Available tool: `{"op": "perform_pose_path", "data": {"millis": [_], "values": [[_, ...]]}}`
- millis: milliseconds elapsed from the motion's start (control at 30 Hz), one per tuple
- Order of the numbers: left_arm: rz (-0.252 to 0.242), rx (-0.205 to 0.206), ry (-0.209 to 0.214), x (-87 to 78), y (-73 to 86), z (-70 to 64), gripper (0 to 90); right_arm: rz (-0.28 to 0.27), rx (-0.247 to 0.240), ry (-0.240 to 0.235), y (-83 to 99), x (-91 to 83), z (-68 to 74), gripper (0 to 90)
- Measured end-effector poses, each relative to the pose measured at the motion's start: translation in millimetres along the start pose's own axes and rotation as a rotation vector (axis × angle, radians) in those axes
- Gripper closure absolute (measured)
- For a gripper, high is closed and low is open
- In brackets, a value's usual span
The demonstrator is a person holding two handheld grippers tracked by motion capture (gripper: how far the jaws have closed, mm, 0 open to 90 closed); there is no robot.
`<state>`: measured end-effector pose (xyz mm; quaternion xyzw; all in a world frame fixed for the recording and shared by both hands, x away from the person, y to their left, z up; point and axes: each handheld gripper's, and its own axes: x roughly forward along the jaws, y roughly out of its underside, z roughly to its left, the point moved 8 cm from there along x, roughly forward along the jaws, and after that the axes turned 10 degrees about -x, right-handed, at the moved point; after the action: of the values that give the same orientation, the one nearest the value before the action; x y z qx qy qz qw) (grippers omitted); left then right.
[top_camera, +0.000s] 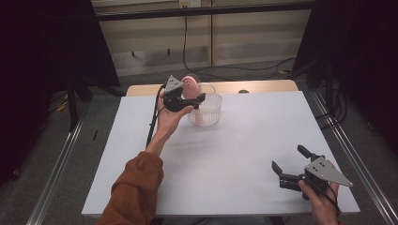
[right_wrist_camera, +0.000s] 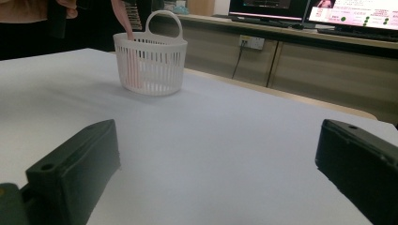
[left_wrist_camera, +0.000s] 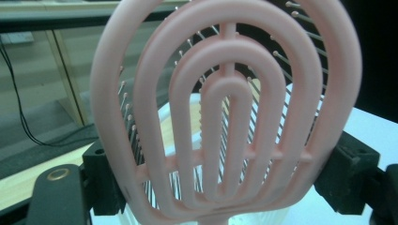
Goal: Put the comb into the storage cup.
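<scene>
A pink vented hairbrush (left_wrist_camera: 225, 108) stands upright with its oval head between the jaws of my left gripper (left_wrist_camera: 225, 174), which is shut on its edges. In the high view my left gripper (top_camera: 190, 101) holds the brush (top_camera: 191, 84) over the left rim of a white slatted basket (top_camera: 209, 112) at the table's far middle. The brush handle (right_wrist_camera: 127, 33) reaches down inside the basket (right_wrist_camera: 152, 65). My right gripper (top_camera: 288, 158) rests low near the front right of the table, open, with nothing between its jaws (right_wrist_camera: 216, 159).
The white table top (top_camera: 244, 140) spreads between the basket and my right gripper. Its wooden far edge (top_camera: 263, 86) shows behind the basket. Metal rails (top_camera: 349, 154) run along both sides, and a black cable (top_camera: 185, 42) hangs beyond the table.
</scene>
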<state>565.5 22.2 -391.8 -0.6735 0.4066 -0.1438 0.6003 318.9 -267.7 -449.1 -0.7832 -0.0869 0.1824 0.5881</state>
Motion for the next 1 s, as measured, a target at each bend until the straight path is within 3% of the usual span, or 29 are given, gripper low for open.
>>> {"op": "perform_pose_path", "data": {"millis": [167,367,667,867,1000], "values": [[0.030,-0.025,0.015,-8.1,1.5,5.3,19.4,-0.001,-0.001,0.003,0.0,0.3,-0.3,0.0],[0.071,-0.022,0.025,-15.5,3.0,10.5,19.3,0.000,-0.002,0.002,0.0,-0.1,-0.1,0.0],[0.078,-0.045,0.031,-23.0,5.8,18.7,19.0,-0.001,-0.003,0.003,-0.1,0.0,-0.4,0.0],[0.076,-0.040,-0.019,-26.4,4.9,25.7,17.6,-0.001,-0.003,0.003,-0.2,0.1,0.0,0.0],[0.096,-0.029,-0.020,-29.7,6.2,26.2,17.1,-0.001,-0.005,0.005,-0.2,0.3,-0.4,0.0]]}}
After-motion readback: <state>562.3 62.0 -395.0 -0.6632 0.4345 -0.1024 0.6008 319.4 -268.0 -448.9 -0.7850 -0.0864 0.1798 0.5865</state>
